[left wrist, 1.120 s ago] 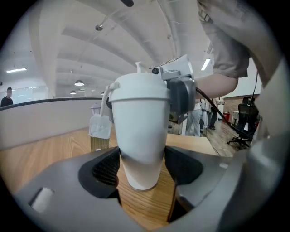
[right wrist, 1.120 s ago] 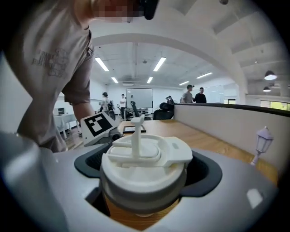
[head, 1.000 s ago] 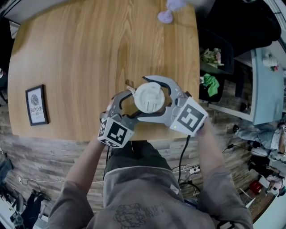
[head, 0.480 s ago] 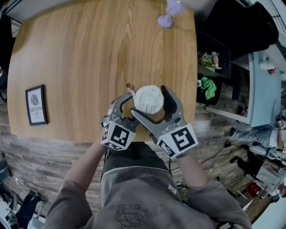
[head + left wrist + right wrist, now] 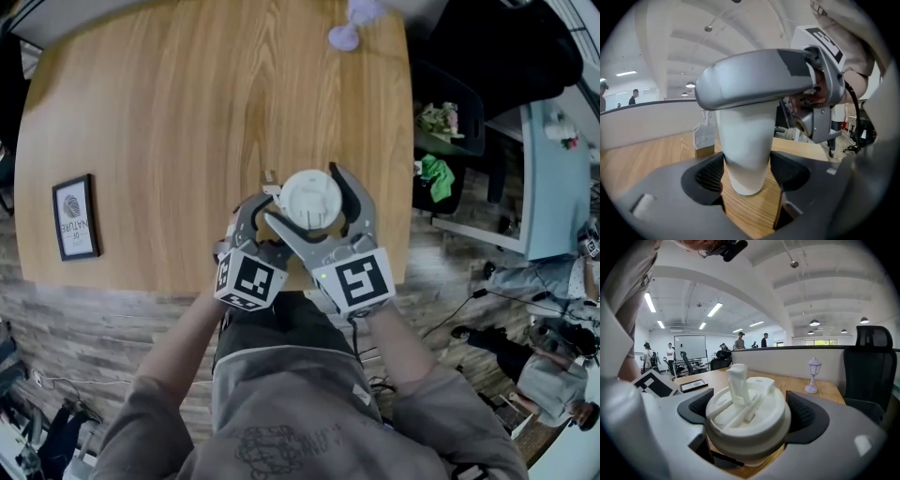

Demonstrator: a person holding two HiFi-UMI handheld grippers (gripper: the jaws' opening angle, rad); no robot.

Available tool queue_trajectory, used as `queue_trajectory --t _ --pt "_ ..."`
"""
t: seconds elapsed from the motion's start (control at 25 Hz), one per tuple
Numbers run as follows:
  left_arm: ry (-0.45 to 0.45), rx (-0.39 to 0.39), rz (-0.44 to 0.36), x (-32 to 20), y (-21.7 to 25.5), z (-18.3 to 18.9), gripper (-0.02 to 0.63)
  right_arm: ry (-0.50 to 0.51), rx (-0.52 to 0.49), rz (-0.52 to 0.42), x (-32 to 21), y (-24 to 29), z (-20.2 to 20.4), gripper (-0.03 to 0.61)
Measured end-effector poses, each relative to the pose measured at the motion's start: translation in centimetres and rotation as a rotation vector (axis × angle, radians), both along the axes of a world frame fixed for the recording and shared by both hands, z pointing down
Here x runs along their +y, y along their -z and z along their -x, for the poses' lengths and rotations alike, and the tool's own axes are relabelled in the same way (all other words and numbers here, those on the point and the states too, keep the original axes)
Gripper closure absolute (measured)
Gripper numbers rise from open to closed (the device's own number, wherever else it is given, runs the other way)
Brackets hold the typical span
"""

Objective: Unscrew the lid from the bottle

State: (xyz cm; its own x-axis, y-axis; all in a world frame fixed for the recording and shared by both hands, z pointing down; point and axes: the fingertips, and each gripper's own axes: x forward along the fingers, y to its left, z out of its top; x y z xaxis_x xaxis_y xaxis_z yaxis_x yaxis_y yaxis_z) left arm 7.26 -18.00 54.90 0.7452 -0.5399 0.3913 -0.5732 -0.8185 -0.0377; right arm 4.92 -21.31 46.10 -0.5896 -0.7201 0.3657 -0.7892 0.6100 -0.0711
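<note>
- The left gripper (image 5: 747,173) is clamped on the lower body of the white bottle (image 5: 743,145), with 1 dark pad pressed against each side of it.
- The right gripper (image 5: 749,420) sits just above, at the bottle's top, and its 2 pads are closed on the rim of the white lid (image 5: 747,413).
- The lid is on the bottle, and an upright spout part rises from its top face.
- Seen from the head view, the bottle is upright over the table's (image 5: 169,112) near edge, close in front of the person.
- From above, the lid (image 5: 309,199) and the right gripper's jaws cover the bottle's body entirely.
- In the left gripper view, a grey jaw of the right gripper crosses in front of the bottle's top and hides the lid.
- No view shows whether the bottle's base touches the table.
- A small tagged packet (image 5: 704,138) lies just behind the bottle; what it is cannot be made out.
- A picture frame (image 5: 75,217) lies well left of the bottle.
- A small lamp (image 5: 345,33) stands far beyond the bottle, cut off by the picture's top edge.
</note>
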Motion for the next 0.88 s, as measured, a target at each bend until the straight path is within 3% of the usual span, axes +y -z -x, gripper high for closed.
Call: queue_trajectory --t 0.12,0.36,0.52,0.72,0.8,0.88 --pt "-0.007 -0.001 0.006 -0.2 0.0 -0.3 0.305 0.120 -0.018 0.011 0.2 0.1 0.1 0.087" --pt "-0.026 -0.001 0.012 -0.2 0.1 -0.1 0.307 0.506 -0.052 0.040 1.4 0.3 1.1 0.087" --pt "-0.043 -0.005 0.016 -0.1 0.1 -0.2 0.308 0.711 -0.057 0.047 2.3 0.6 1.4 0.087" --pt "-0.043 -0.004 0.016 -0.2 0.2 0.0 0.308 0.766 0.023 0.107 2.6 -0.8 1.1 0.084" --pt "-0.043 -0.004 0.016 -0.2 0.2 0.0 0.308 0.744 0.044 0.128 3.1 -1.9 0.6 0.083" --pt "-0.043 -0.006 0.020 -0.2 0.1 0.0 0.308 0.673 -0.012 0.135 3.1 -2.0 0.1 0.080"
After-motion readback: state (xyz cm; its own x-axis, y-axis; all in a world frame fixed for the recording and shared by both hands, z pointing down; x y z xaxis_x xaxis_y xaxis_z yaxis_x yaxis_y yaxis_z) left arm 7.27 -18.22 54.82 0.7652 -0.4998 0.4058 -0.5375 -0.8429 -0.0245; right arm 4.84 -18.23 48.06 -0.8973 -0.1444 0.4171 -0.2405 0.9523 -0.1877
